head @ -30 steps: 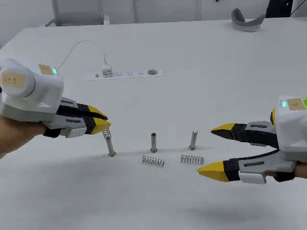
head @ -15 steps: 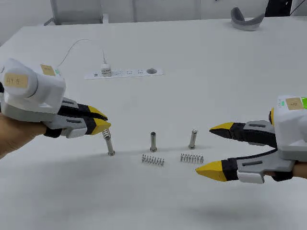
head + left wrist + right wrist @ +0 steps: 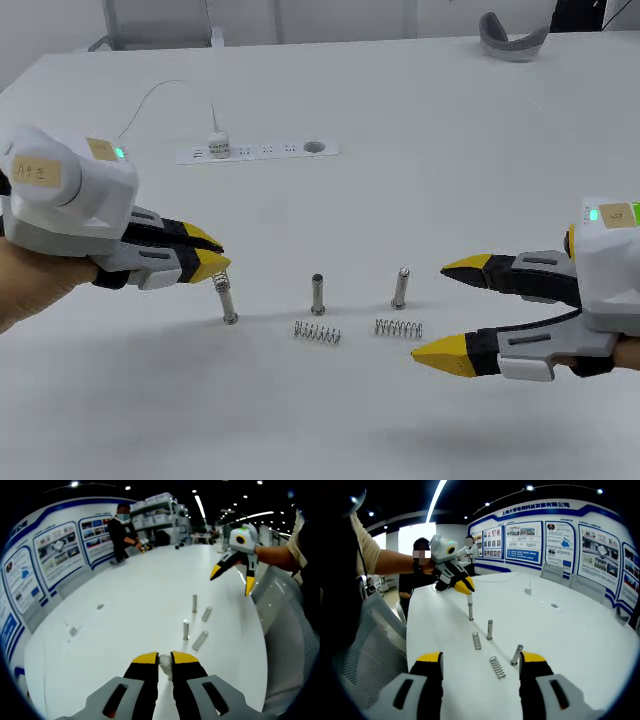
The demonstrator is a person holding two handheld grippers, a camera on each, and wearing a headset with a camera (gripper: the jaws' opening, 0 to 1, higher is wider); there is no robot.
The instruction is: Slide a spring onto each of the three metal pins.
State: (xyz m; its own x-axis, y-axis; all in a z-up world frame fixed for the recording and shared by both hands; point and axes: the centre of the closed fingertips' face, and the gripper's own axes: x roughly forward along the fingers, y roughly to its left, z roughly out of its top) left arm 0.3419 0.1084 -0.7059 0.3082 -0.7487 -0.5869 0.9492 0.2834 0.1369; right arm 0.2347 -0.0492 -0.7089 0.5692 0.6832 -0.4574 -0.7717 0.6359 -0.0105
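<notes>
First step: left gripper (image 3: 215, 256) pinches a spring (image 3: 221, 281) over the nine-o'clock pin (image 3: 228, 306) (right gripper (image 3: 432, 310) gapes, idle); next, press down.

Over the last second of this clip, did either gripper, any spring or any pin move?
Nothing visibly changed; only the head camera drifted slightly. The left gripper stays shut on a spring at the top of the leftmost pin. The right gripper stays open, clear of the parts. The two loose springs still lie on the table by the other two pins.
</notes>
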